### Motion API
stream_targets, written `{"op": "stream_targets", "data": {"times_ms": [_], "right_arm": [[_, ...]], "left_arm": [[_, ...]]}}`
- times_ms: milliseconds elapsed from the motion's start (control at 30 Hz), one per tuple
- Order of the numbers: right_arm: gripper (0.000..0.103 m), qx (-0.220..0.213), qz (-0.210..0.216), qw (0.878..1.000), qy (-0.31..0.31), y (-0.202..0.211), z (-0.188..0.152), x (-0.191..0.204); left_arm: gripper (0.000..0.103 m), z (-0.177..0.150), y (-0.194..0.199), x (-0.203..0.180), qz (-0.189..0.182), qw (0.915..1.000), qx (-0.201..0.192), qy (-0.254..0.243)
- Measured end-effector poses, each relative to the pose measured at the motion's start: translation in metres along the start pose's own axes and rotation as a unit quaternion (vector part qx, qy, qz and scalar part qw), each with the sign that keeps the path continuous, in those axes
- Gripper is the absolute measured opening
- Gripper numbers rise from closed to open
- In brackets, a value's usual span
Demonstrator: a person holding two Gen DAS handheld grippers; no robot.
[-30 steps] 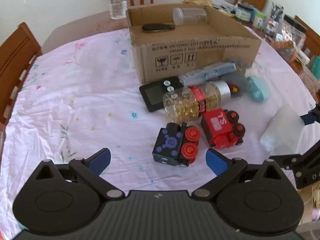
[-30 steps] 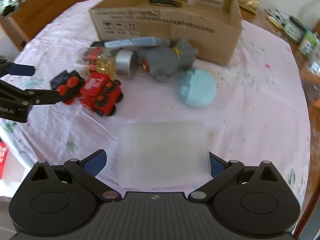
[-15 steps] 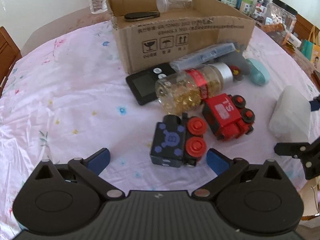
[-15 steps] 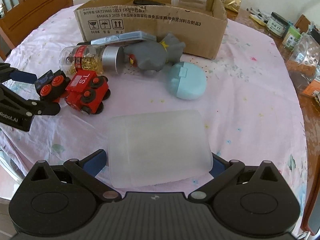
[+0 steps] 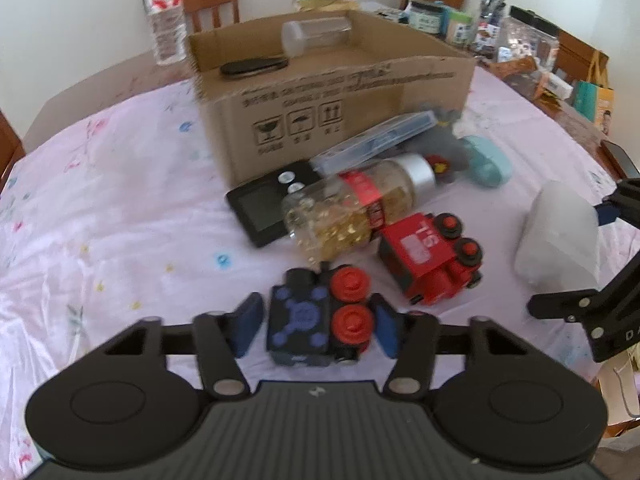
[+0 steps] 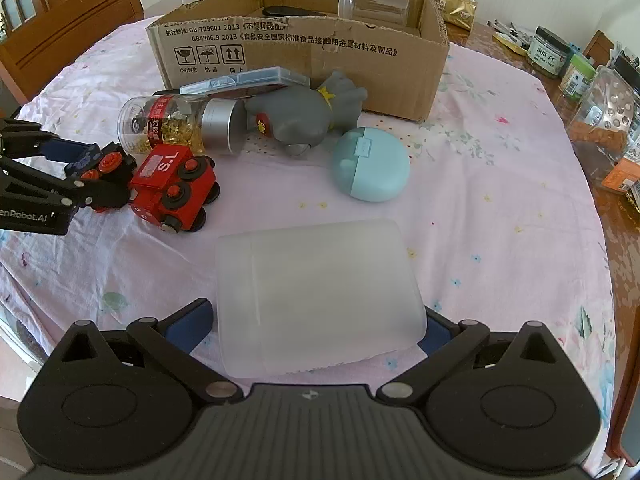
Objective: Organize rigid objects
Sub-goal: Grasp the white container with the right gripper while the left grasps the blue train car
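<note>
A black toy train [image 5: 316,320] with blue dots and red wheels lies on the pink tablecloth. My left gripper [image 5: 316,324] has its jaws closing on it, both blue pads touching its sides. A red toy train [image 5: 428,256] lies just right of it. My right gripper [image 6: 316,320] is shut on a frosted translucent plastic box [image 6: 320,292], held tilted above the cloth. Behind stands an open cardboard box [image 5: 320,92] holding a clear jar [image 6: 372,4] and a flat black item [image 5: 254,66].
In front of the cardboard box lie a capsule bottle [image 5: 352,208], a black device with a screen [image 5: 260,208], a blue-grey case [image 6: 248,80], a grey toy [image 6: 296,116] and a teal case [image 6: 370,164]. Jars and packets [image 6: 592,92] crowd the right table edge; wooden chairs surround.
My left gripper came down over the black toy train and its wide-open jaws closed onto the train's sides. The right gripper keeps the frosted box and has hardly moved.
</note>
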State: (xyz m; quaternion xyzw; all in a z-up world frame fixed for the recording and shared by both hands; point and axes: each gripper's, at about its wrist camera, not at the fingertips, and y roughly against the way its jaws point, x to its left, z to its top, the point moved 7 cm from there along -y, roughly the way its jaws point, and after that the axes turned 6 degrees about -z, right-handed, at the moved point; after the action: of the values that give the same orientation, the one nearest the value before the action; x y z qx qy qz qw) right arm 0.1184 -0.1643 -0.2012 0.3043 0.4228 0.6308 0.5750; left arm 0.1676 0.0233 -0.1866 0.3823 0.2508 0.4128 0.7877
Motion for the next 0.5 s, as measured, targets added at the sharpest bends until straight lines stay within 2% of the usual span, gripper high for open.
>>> {"op": "stream_targets", "data": {"times_ms": [167, 367, 500], "right_arm": [[0.103, -0.010, 0.000, 1.000, 0.000, 0.001, -0.002, 0.000], [0.103, -0.021, 0.001, 1.000, 0.000, 0.002, -0.003, -0.001], [0.103, -0.018, 0.010, 1.000, 0.018, -0.001, 0.002, 0.000]], "left_arm": [[0.050, -0.002, 0.002, 0.001, 0.014, 0.9998, 0.000, 0.015], [0.049, -0.017, 0.016, 0.022, 0.047, 0.9964, 0.004, 0.071], [0.050, -0.023, 0.018, 0.025, 0.059, 0.9948, -0.001, 0.084]]}}
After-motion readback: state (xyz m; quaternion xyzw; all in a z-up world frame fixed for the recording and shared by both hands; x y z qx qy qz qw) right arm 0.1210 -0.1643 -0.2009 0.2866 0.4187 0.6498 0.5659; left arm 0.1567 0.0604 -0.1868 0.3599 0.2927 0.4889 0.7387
